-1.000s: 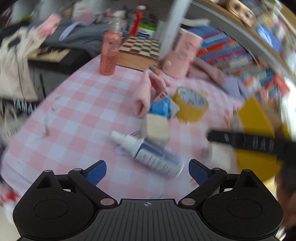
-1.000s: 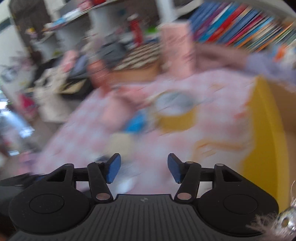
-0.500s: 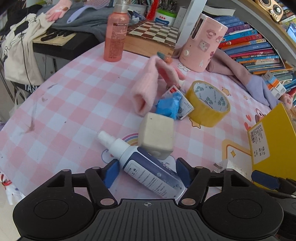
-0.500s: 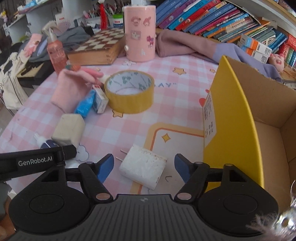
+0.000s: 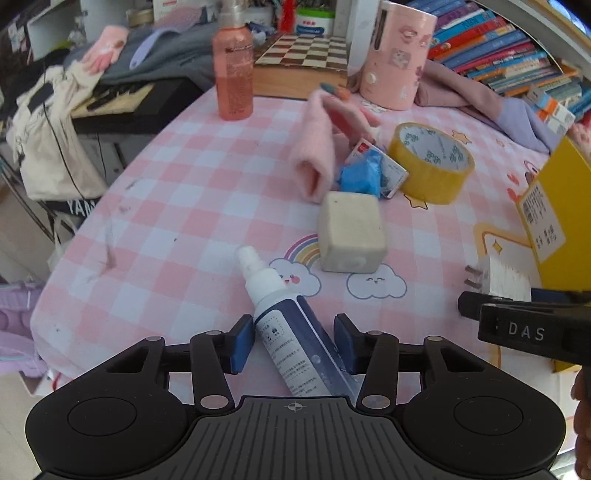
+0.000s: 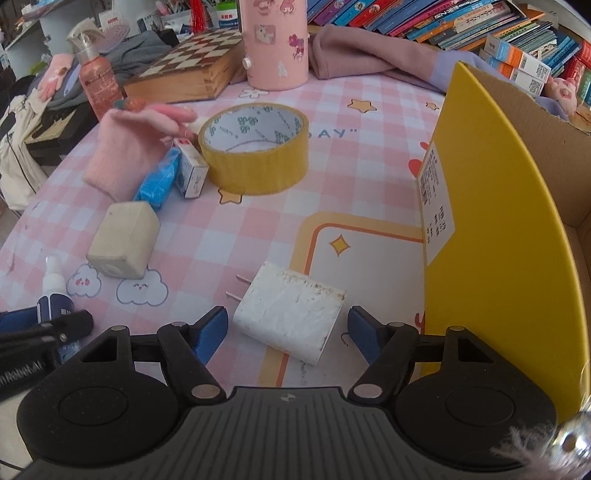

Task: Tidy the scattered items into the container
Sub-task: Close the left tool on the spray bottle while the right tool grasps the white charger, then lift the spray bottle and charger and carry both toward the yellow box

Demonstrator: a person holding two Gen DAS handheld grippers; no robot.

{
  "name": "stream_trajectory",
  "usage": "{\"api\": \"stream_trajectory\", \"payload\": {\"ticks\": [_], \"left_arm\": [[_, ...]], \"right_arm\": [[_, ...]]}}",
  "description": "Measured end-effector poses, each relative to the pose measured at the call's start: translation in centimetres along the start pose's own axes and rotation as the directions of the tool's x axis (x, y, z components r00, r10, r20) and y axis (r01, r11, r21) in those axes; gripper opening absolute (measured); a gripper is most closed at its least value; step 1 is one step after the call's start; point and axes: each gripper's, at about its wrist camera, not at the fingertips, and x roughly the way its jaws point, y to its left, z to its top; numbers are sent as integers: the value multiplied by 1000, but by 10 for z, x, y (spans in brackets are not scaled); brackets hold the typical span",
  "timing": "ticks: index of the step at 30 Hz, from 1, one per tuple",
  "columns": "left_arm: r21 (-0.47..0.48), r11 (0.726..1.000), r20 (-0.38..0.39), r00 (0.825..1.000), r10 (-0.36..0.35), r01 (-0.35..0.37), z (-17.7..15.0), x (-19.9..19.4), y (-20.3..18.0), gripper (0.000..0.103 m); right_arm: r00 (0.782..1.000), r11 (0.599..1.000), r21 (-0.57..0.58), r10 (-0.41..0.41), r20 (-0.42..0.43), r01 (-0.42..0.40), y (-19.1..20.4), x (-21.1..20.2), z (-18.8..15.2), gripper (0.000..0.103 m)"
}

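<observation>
A white and dark blue spray bottle [image 5: 275,291] lies slanted on the pink checked cloth. My left gripper [image 5: 293,345] straddles its body, jaws closing, pads close beside it but not visibly pressing. A white plug charger [image 6: 291,314] lies between the pads of my right gripper [image 6: 286,332], which is open with a gap on each side. The yellow cardboard box [image 6: 491,258] stands open just right of it. Further back lie a beige cube [image 6: 122,240], a yellow tape roll [image 6: 255,155], a blue packet [image 6: 159,177], a small carton [image 6: 190,171] and a pink glove [image 6: 125,155].
At the back stand a pink pump bottle [image 5: 234,81], a wooden chessboard [image 5: 306,51] and a pink stickered cylinder [image 5: 395,59]. A purple garment [image 6: 369,55] and rows of books [image 6: 461,22] lie behind the box. The table's edge drops off on the left [image 5: 74,236].
My left gripper came down over the spray bottle and its jaws narrowed around it. My right gripper sank toward the white charger and its jaws widened around it.
</observation>
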Motion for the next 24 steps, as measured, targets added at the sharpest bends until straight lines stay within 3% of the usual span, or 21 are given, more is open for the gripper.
{"api": "stream_trajectory", "payload": {"ticks": [3, 6, 14, 24], "left_arm": [[-1, 1000, 7, 1000, -4, 4, 0, 0, 1, 43], [-2, 1000, 14, 1000, -11, 11, -2, 0, 4, 39], [-35, 998, 8, 999, -46, 46, -2, -4, 14, 32], [10, 997, 127, 989, -81, 80, 10, -28, 15, 31]], "right_arm": [[1000, 1000, -8, -10, 9, 10, 1, 1, 0, 70], [1000, 1000, -19, -7, 28, 8, 2, 0, 0, 57], [999, 999, -28, 19, 51, -18, 5, -12, 2, 57], [992, 1000, -2, -3, 124, 3, 6, -40, 2, 57]]}}
